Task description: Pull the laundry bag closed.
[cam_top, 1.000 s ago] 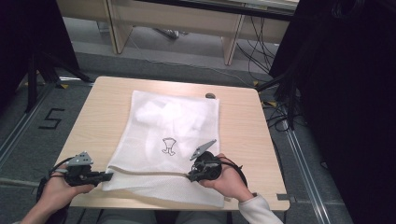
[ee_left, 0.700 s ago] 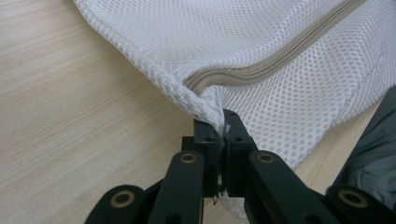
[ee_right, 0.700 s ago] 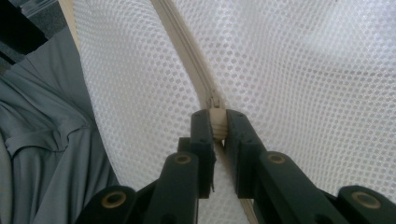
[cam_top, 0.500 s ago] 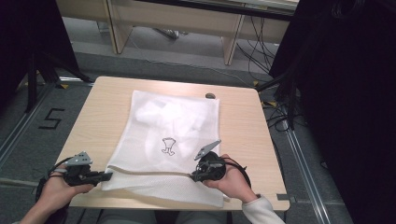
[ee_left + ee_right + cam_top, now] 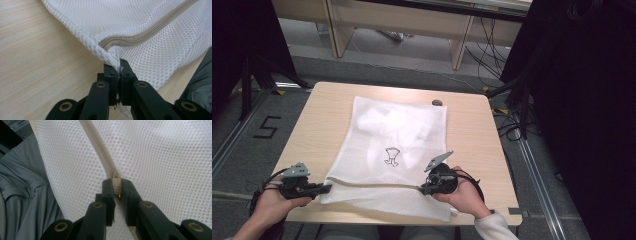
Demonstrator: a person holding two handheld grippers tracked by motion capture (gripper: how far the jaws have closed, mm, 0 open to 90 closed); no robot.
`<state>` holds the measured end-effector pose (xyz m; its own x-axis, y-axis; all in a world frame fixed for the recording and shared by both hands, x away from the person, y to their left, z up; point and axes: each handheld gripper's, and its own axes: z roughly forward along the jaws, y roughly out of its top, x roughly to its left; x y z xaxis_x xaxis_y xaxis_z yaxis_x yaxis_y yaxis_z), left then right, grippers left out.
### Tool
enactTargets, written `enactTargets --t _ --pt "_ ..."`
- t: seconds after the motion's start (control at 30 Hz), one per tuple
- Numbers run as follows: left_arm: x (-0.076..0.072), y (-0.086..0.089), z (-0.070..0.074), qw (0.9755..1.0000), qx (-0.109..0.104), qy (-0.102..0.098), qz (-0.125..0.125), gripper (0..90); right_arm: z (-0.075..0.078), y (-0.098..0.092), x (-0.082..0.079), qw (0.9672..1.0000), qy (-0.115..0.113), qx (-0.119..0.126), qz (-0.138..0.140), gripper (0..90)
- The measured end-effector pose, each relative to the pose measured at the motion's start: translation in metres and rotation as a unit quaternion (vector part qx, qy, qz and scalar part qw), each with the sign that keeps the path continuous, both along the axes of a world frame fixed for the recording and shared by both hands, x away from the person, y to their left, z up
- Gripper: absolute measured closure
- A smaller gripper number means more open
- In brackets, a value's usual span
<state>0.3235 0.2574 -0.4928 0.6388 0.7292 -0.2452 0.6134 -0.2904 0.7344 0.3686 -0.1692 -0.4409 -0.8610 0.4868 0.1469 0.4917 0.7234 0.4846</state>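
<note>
Bag: white mesh zippered laundry bag (image 5: 392,155) laid flat on light wooden table (image 5: 472,145).
Left gripper (image 5: 119,65): clamped on bag's corner.
Right gripper (image 5: 116,185): closed on beige zipper pull (image 5: 116,187).
Nearby: small dark object (image 5: 437,103) beyond bag.

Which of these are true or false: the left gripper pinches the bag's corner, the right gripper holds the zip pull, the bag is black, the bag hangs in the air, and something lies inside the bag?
1. The left gripper pinches a corner of the mesh bag. True.
2. The right gripper is shut on the zip pull. True.
3. The bag is black. False: it is white mesh with a beige zip.
4. The bag hangs in the air. False: it lies flat on the wooden table.
5. Something lies inside the bag. True: a pale item with a small dark print shows through the mesh.
</note>
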Motion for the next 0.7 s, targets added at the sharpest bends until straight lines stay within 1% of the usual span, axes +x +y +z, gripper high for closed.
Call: enactTargets --t 0.03,0.07,0.1,0.13,0.17,0.2,0.23,0.27,0.3,0.33,0.4,0.43,0.47,0.5,0.53,0.57,0.6,0.67,0.7 --pt "0.0 0.001 0.0 1.0 0.001 -0.002 -0.004 86.0 0.0 -0.001 0.0 1.0 0.002 0.002 -0.002 82.4" --pt "0.0 0.001 -0.001 1.0 -0.003 -0.005 -0.003 86.0 0.0 -0.002 0.0 1.0 0.0 0.001 -0.003 82.4" --pt "0.001 0.001 0.0 1.0 0.0 -0.001 -0.005 86.0 0.0 -0.002 -0.001 1.0 0.0 0.001 -0.006 82.4" --pt "0.0 0.001 -0.001 1.0 -0.003 -0.004 -0.002 86.0 0.0 -0.003 -0.001 1.0 0.001 0.001 -0.006 82.4" --pt "0.001 0.001 0.0 1.0 0.003 0.003 -0.008 86.0 0.0 -0.004 -0.001 1.0 0.001 0.002 -0.005 82.4" --pt "0.0 0.001 0.0 1.0 0.003 0.0 -0.005 86.0 0.001 -0.005 -0.001 1.0 0.002 0.002 -0.007 82.4" --pt "0.0 0.0 -0.001 1.0 -0.003 -0.005 -0.001 86.0 0.0 -0.005 -0.001 1.0 0.002 0.002 -0.003 82.4" --pt "0.001 0.001 -0.001 1.0 -0.003 -0.004 -0.003 86.0 0.0 -0.005 0.0 1.0 0.001 0.006 0.0 82.4" --pt "0.0 0.001 -0.001 1.0 -0.002 -0.004 -0.002 86.0 0.0 -0.006 -0.001 1.0 -0.001 0.004 -0.004 82.4" --pt "0.001 0.001 0.0 1.0 0.004 0.003 -0.007 86.0 0.001 -0.006 0.0 1.0 0.0 0.004 -0.004 82.4" --pt "0.001 0.002 0.0 0.9999 0.003 0.005 -0.01 86.0 0.0 -0.008 -0.001 1.0 -0.001 0.005 -0.008 82.4" --pt "0.001 0.001 0.0 1.0 0.001 0.004 -0.005 86.0 0.001 -0.009 -0.001 1.0 0.002 0.003 -0.006 82.4" --pt "0.0 0.0 -0.001 1.0 -0.006 -0.003 -0.001 86.0 -0.001 -0.009 -0.002 0.9999 0.004 0.003 -0.012 82.4" --pt "0.0 0.001 -0.001 1.0 0.0 -0.003 -0.004 86.0 -0.002 -0.01 -0.001 1.0 0.001 0.007 -0.005 82.4" --pt "0.0 0.0 0.0 1.0 0.002 0.0 -0.001 86.0 -0.001 -0.011 -0.001 1.0 0.005 0.006 -0.004 82.4" --pt "0.0 0.001 0.0 1.0 0.001 0.003 -0.005 86.0 -0.001 -0.012 -0.002 1.0 0.004 0.005 -0.006 82.4" --pt "0.0 0.001 0.0 1.0 0.002 0.003 -0.004 86.0 0.0 -0.013 -0.002 0.9999 0.002 0.002 -0.012 82.4" --pt "0.0 0.0 -0.001 1.0 -0.001 -0.002 0.0 86.0 0.0 -0.015 -0.003 0.9999 0.002 0.003 -0.012 82.4" --pt "0.0 0.0 0.0 1.0 0.002 0.001 -0.002 86.0 -0.001 -0.017 -0.003 0.9999 0.001 0.006 -0.013 82.4"
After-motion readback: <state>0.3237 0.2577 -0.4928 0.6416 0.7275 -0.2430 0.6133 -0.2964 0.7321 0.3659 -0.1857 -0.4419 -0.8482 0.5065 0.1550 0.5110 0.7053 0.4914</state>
